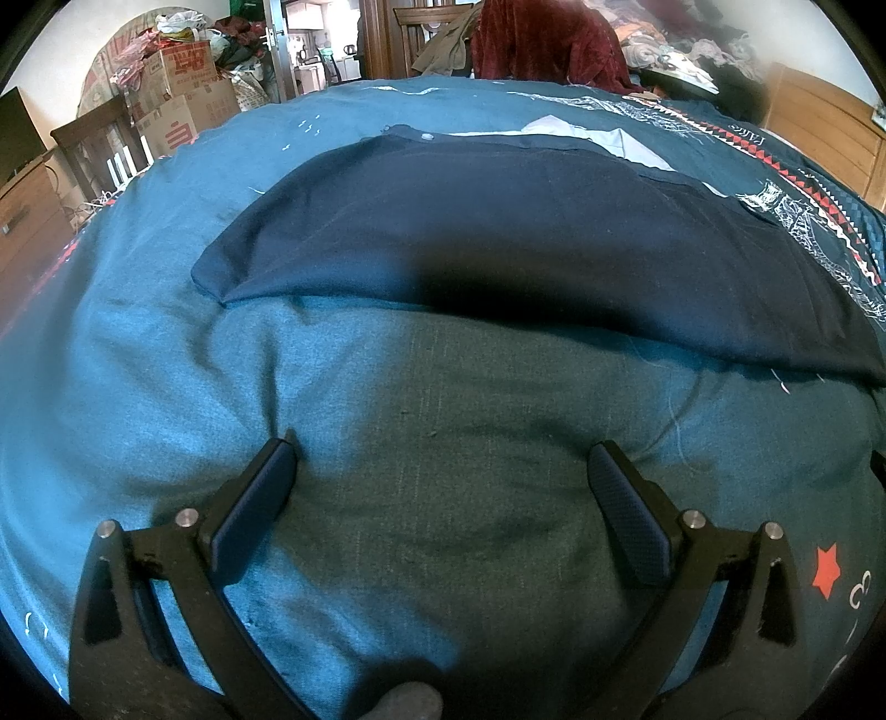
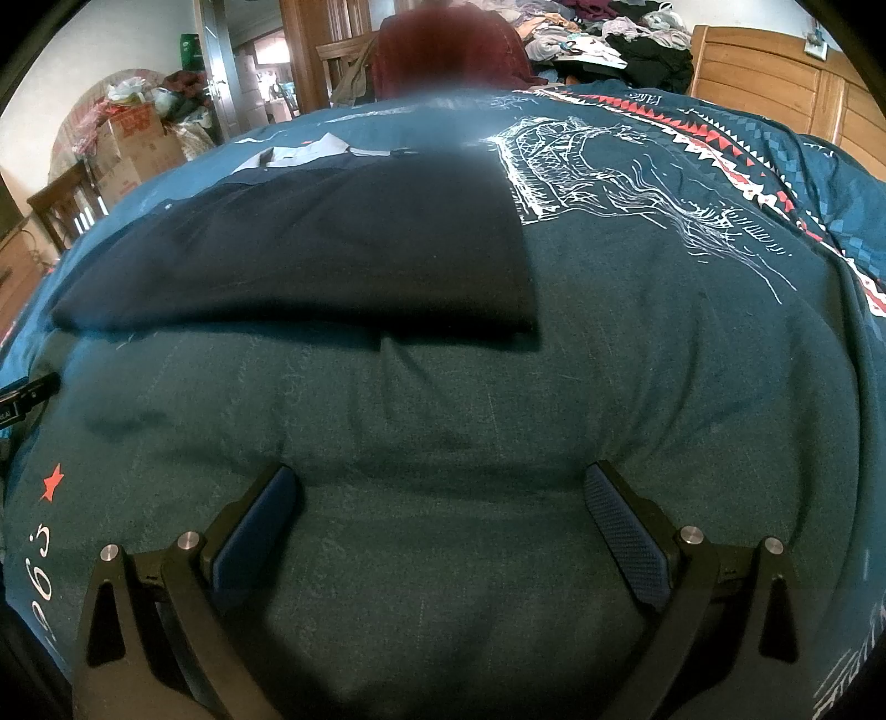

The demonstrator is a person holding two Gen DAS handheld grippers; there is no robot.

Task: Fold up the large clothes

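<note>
A home bedroom: quilted bed (image 1: 166, 387), wooden headboard (image 2: 775, 83), stacked cardboard boxes (image 1: 183, 94).

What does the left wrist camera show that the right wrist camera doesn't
Only the left wrist view shows the left gripper, open. Only the right wrist view shows the right gripper, open, and the white line drawing whole. Both show the dark navy garment lying flat on the teal bedspread, the cardboard boxes and the dark red fabric.

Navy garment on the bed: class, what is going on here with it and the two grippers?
A navy garment lies flat, partly folded, on a teal bedspread. The left gripper and right gripper both hover open over the bedspread short of its near edge, holding nothing. No fold is under way at this moment.
</note>
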